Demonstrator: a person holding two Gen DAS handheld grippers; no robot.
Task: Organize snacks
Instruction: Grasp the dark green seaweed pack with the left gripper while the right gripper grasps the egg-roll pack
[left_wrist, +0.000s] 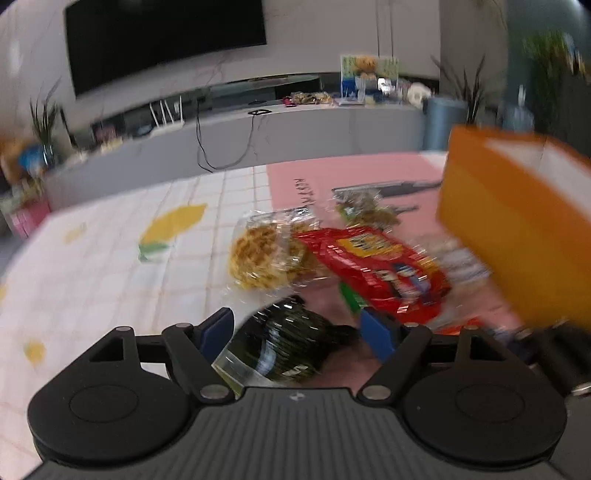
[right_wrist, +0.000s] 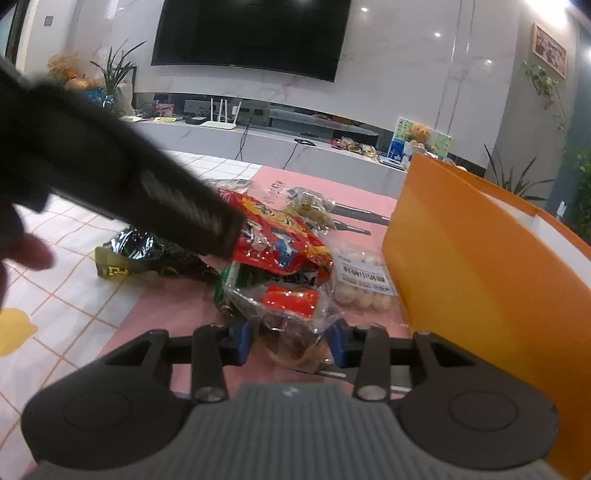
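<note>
Left wrist view shows your left tool (left_wrist: 295, 334) with its blue pads spread wide; a dark green snack bag (left_wrist: 284, 347) lies between them, but the pads stand clear of it on both sides, so nothing is gripped. The picture is blurred here. Just beyond that bag sits a clear pack of waffle cookies (left_wrist: 258, 254), and overlapping its right edge is a red snack bag (left_wrist: 376, 269). Farther back lies a small clear pack of greenish-brown pieces (left_wrist: 364, 208). An orange box (left_wrist: 509, 229) stands at the right, close to the pile. In the right wrist view your right tool (right_wrist: 291, 339) has its pads drawn in against a clear packet with a red label (right_wrist: 288, 314); the plastic bunches up between them, so you have hold of it low over the pink mat (right_wrist: 177, 306). Right behind it is the red snack bag, and to its right a clear pack of pale round balls (right_wrist: 364, 280) rests just beside the orange box wall. Your left tool reaches in from the upper left over the dark green bag. The whole pile lies on the surface (right_wrist: 70, 266), partly on the pink mat and partly on the white checked cloth.
</note>
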